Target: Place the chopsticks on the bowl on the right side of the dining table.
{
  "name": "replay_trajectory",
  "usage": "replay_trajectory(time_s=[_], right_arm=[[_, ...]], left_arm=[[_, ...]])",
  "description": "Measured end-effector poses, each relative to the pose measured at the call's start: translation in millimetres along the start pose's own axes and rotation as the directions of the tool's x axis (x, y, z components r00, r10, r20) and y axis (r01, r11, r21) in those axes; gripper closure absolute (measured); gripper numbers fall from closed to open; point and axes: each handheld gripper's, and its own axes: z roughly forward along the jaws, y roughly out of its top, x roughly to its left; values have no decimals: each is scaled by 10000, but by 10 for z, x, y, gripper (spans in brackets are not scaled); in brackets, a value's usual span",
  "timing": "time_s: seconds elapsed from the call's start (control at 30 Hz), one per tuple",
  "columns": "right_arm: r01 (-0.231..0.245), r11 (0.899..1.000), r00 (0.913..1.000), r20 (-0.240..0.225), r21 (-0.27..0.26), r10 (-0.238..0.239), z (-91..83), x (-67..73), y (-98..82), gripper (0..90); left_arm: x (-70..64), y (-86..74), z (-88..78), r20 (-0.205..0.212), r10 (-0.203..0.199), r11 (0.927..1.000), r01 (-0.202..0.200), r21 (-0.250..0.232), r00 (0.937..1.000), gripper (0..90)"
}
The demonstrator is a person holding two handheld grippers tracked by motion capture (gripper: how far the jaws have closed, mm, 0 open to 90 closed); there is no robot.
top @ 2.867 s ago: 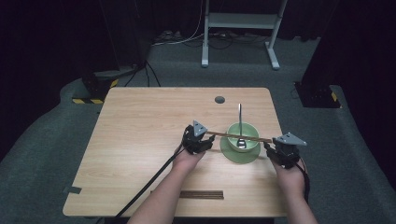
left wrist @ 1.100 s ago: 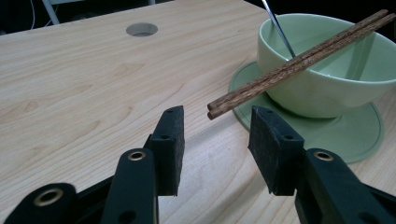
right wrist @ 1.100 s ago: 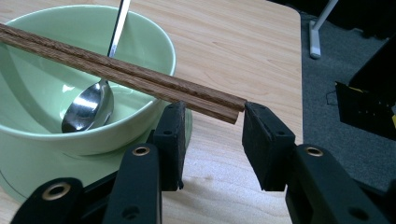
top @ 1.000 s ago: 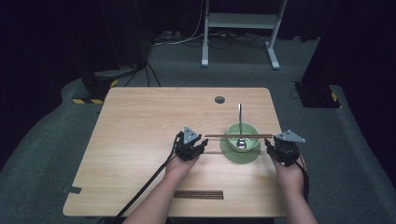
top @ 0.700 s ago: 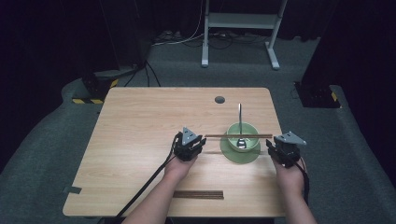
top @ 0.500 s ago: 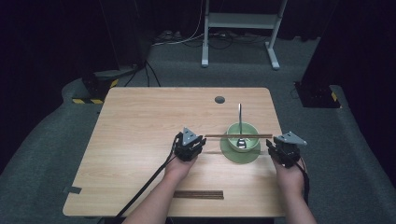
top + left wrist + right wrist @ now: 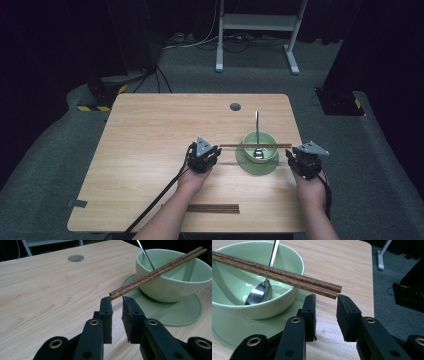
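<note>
1. Pale wood-grain table [image 7: 150, 135] on grey carpet.
2. Glossy green bowl [image 7: 259, 143] on round saucer [image 7: 245, 162], steel spoon [image 7: 257, 150] inside.
3. Dark grained chopsticks [image 7: 255, 146] span the rim.
4. Left gripper [image 7: 117, 300] and right gripper [image 7: 325, 298] both gape, empty, at the chopstick ends.

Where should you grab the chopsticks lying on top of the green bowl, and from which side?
Probably by an overhanging end. The chopsticks lie flat across the bowl rim, both ends sticking out. The left gripper and right gripper are open, each just short of an end; closing in from either side along the sticks avoids the spoon.
</note>
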Motion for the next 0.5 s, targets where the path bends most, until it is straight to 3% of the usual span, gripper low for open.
replay_trajectory(time_s=[0.5], right_arm=[[-132,9999,9999,45,-39,132,9,-37,-16,704]], left_arm=[[-50,-11,47,55,-35,9999,35,98,10000,791]])
